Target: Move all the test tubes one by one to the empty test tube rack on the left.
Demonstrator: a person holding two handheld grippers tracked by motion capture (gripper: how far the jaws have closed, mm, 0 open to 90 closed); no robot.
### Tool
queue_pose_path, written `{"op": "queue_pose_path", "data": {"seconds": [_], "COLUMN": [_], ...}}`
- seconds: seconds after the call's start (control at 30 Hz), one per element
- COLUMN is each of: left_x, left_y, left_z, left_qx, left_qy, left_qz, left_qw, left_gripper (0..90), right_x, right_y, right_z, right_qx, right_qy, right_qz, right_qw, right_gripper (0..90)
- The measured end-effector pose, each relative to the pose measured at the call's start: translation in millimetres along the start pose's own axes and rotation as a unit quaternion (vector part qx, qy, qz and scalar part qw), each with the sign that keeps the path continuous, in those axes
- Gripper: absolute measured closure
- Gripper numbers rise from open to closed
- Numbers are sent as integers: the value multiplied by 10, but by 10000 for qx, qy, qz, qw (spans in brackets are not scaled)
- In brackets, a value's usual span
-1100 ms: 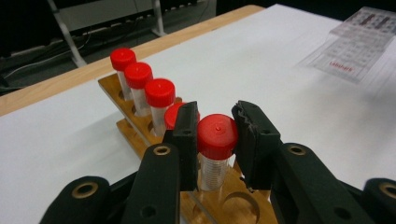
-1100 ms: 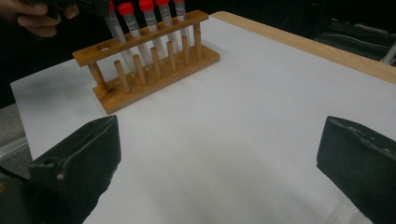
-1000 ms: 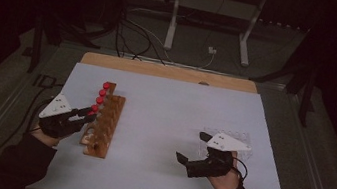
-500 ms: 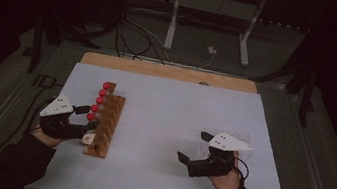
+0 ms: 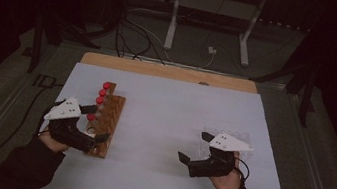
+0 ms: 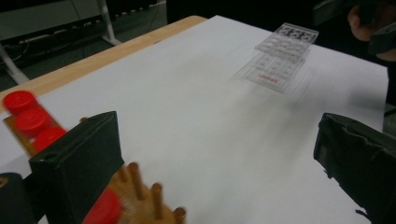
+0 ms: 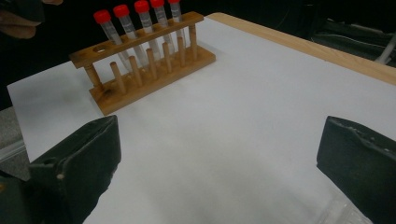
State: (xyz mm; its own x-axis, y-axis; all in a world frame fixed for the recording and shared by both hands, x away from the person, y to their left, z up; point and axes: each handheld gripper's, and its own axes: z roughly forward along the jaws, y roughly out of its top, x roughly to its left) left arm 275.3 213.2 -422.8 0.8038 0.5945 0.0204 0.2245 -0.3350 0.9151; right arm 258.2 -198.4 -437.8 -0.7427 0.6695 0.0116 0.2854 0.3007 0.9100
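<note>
- Left gripper: black body, pale three-cornered plate dotted with small marks.
- Right gripper: same build, thin black cable.
- Dark long sleeves.

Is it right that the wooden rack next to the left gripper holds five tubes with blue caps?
Not quite: the caps are red, not blue. The right gripper view shows five tubes with red caps standing in the wooden rack, and one hole at the end free. In the high view the rack lies beside the left gripper, whose jaws have just been opening with nothing between them.
</note>
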Motion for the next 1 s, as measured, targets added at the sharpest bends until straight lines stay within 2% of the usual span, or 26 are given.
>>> {"op": "queue_pose_path", "data": {"seconds": [0.17,0.27,0.37,0.43,0.53,0.6,0.7,0.9,1.0], "left_x": [-141,-239,-327,-365,-423,-478,-556,-640,-666], "left_y": [19,5,-40,-78,-139,-182,-242,-371,-456], "left_z": [53,112,194,248,329,387,457,549,576], "left_qx": [-71,-4,62,110,185,281,298,180,105], "left_qy": [-213,-332,-441,-590,-675,-700,-759,-686,-465], "left_qz": [97,184,203,172,155,214,193,83,62], "left_qw": [9997,9993,9988,9980,9974,9969,9965,9974,9988], "left_gripper": [17,17,17,17,17,17,17,17,17], "right_x": [-10,-15,-17,-17,-18,-16,-18,-18,-22], "right_y": [-6,-9,-10,-11,-13,-15,-21,-34,-47], "right_z": [-6,-11,-14,-13,-14,-15,-16,-12,-7], "right_qx": [-6,-12,-15,-20,-32,-43,-52,-34,-28], "right_qy": [-12,-19,-22,-18,-16,-31,-55,-50,-57], "right_qz": [11,18,24,24,26,19,19,16,3], "right_qw": [10000,10000,10000,10000,10000,10000,10000,10000,10000], "right_gripper": [0,0,0,0,0,0,0,0,0]}}
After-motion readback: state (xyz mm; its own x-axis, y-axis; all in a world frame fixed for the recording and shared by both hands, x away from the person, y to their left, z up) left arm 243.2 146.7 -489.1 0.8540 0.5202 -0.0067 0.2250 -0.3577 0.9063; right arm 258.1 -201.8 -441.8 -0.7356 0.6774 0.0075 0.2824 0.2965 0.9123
